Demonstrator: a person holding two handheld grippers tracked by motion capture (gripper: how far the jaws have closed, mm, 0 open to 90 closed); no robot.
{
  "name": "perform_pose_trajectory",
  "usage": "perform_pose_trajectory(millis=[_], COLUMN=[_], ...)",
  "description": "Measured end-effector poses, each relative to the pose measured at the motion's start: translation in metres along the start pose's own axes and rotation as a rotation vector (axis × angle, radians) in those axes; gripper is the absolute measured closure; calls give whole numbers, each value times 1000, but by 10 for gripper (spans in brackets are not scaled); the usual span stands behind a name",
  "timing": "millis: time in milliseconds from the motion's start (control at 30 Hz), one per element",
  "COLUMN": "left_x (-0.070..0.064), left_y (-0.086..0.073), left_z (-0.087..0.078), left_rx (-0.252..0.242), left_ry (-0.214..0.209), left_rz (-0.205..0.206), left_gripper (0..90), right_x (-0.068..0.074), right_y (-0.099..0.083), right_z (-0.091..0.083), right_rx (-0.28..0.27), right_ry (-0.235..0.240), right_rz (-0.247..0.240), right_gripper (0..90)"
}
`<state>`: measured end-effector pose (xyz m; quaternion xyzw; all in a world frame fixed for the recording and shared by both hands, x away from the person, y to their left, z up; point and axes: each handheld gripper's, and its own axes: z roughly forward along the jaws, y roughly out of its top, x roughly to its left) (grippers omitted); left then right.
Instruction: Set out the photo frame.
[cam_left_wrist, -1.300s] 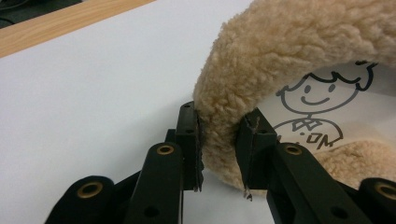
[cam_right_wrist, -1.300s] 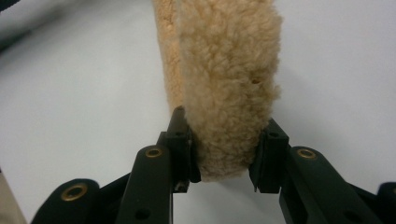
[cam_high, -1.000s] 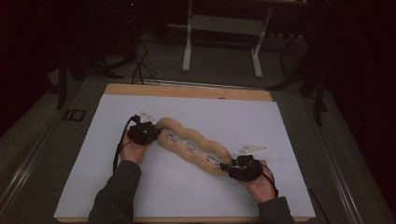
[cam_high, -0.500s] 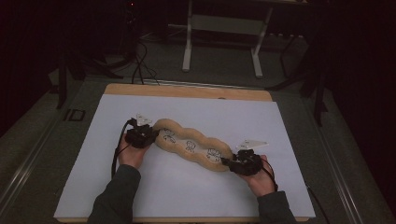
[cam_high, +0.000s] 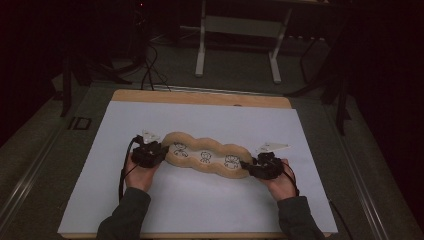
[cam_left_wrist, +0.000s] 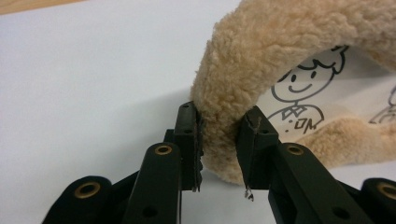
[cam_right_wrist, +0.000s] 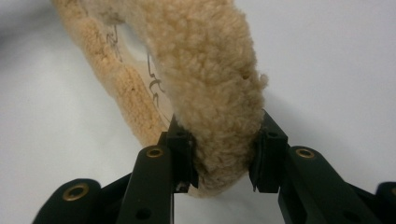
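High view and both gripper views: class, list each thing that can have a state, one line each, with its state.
Plush cushion: stretched out flat on the sheet, printed side up, gripped at both ends.
Left gripper: shut on the cushion's fleecy rim.
Right gripper: shut on the rim at the other end.
White sheet: lying flat over the table.

The fluffy pillow is light brown, with a white middle that has little cartoon people drawn in black lines (one has a smile). It sits on a white sheet. The table edge is light wood. Both grippers are black.
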<state>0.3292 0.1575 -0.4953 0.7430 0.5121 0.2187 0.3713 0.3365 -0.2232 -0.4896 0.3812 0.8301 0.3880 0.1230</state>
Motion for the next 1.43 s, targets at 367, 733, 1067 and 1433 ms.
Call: perform_pose_trajectory(millis=[367, 733, 1067, 1433], left_x=[-9, -13, -6, 21], left_y=[-11, -16, -19, -26], left_z=[-11, -18, -25, -49], left_rx=[1, 9, -2, -64], left_ry=[-5, -34, -94, -107], left_rz=[-35, -41, -45, -76], left_gripper=[716, 711, 643, 515], right_x=[-13, -20, -23, -24], right_y=[5, 4, 0, -6], right_z=[3, 3, -3, -19], right_rx=[-13, -38, -44, -85], right_ry=[-1, -3, 32, 55], right_rz=[-25, 31, 79, 100], right_gripper=[626, 600, 436, 344])
